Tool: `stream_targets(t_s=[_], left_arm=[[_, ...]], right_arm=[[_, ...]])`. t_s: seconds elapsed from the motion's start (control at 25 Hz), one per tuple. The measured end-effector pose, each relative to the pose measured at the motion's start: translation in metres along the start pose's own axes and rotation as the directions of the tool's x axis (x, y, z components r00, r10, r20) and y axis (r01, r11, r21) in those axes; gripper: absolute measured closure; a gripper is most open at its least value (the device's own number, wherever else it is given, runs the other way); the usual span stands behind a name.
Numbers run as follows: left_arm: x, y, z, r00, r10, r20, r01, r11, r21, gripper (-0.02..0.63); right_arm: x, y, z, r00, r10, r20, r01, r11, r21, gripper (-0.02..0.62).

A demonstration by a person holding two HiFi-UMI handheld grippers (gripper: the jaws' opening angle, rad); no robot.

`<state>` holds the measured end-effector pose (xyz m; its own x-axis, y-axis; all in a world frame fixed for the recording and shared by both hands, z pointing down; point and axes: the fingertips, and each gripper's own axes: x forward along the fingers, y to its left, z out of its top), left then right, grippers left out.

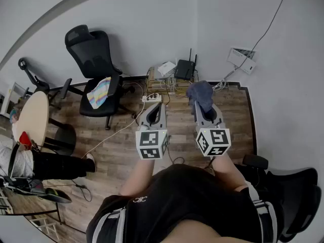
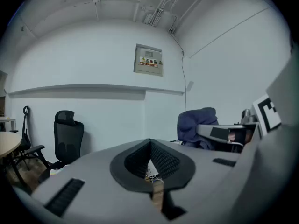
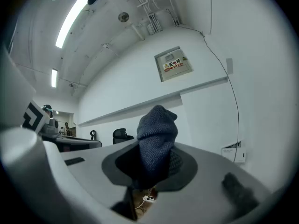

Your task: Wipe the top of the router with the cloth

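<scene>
Dark blue knitted cloth (image 1: 200,95) is bunched in the right gripper (image 1: 204,110), whose jaws are closed tight on it. In the right gripper view the cloth (image 3: 156,139) stands up out of the gripper (image 3: 154,171) as a rounded lump, and its lower end is lost in the dark between the pads. In the head view it covers that gripper's tips. The left gripper (image 1: 155,107) has nothing in it; in its own view the left gripper's (image 2: 150,146) pads meet, with only a sliver of floor showing beneath.

The router (image 1: 185,69) shows only in the head view, small and black, at the far side of the room against the wall, beyond both grippers and well apart from the cloth. Its antennas stand upright along its far edge; the body is too small to tell which way its long axis runs. It sits on a low wooden stand (image 1: 161,86) beside a white box (image 1: 165,68), among tangled cables. A white power strip (image 1: 152,98) lies on the plank floor between the stand and the left gripper.

To the left stands a black office chair (image 1: 96,65) with a striped towel (image 1: 99,91) on its seat, and further left a round table (image 1: 33,118), cut off by the lens edge
</scene>
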<state>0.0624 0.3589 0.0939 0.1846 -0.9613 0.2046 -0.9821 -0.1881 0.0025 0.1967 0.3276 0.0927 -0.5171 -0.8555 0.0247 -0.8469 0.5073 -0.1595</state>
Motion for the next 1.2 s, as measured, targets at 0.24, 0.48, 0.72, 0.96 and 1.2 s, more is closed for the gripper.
stream_targets(t_s=[0.24, 0.48, 0.72, 0.96, 1.2], left_arm=[[-0.003, 0.007, 0.001, 1.0, -0.005, 0.001, 0.005, 1.0, -0.001, 0.601], [-0.012, 0.016, -0.002, 1.0, -0.007, 0.001, 0.007, 1.0, -0.012, 0.601], [-0.018, 0.021, -0.005, 0.999, -0.047, 0.002, 0.047, 0.999, 0.002, 0.601], [-0.023, 0.028, -0.007, 0.997, -0.076, 0.003, 0.076, 0.997, 0.0, 0.601], [-0.026, 0.042, -0.014, 0.994, -0.107, -0.001, 0.107, 0.994, 0.001, 0.601]], right_arm=[[0.003, 0.008, -0.001, 1.0, 0.001, -0.005, -0.001, 1.0, 0.0, 0.508], [0.002, 0.024, -0.002, 1.0, 0.013, -0.008, -0.013, 1.0, -0.003, 0.508], [-0.002, 0.035, -0.004, 1.0, 0.0, 0.002, 0.0, 1.0, 0.018, 0.508], [-0.002, 0.048, -0.009, 1.0, -0.022, -0.008, 0.022, 1.0, 0.01, 0.508], [-0.001, 0.058, -0.014, 0.998, -0.068, -0.006, 0.068, 0.998, 0.002, 0.508]])
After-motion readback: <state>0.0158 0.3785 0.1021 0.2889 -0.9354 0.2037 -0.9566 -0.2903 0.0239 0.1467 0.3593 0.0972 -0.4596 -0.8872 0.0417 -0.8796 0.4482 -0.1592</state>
